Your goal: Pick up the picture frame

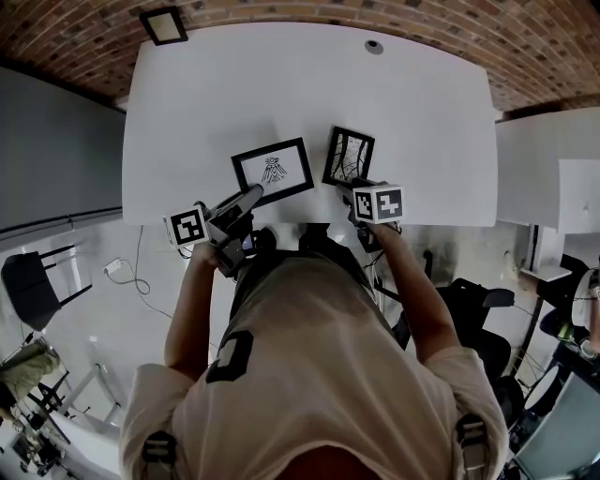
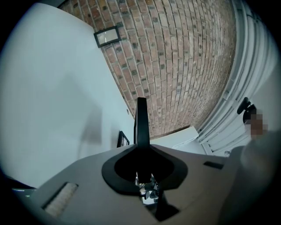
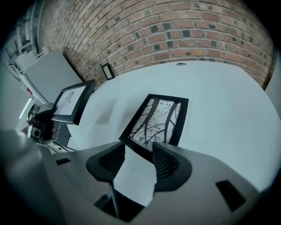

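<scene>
Clamping sketch frame, left tongs; right tongs apart

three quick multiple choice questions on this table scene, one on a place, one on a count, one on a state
1. Where is the smallest frame?
A. at the far left corner of the table
B. between the right tool's jaws
C. at the near right corner

2. How many picture frames show?
A. one
B. three
C. five

3. What state is the right tool in?
A. shut on a frame
B. shut on nothing
C. open

Answers:
1 A, it sits at the corner by the brick.
2 B, the smallest frame, the drawing frame and the branch-print frame.
3 C, its jaws stand apart at the branch-print frame's near edge.
</scene>
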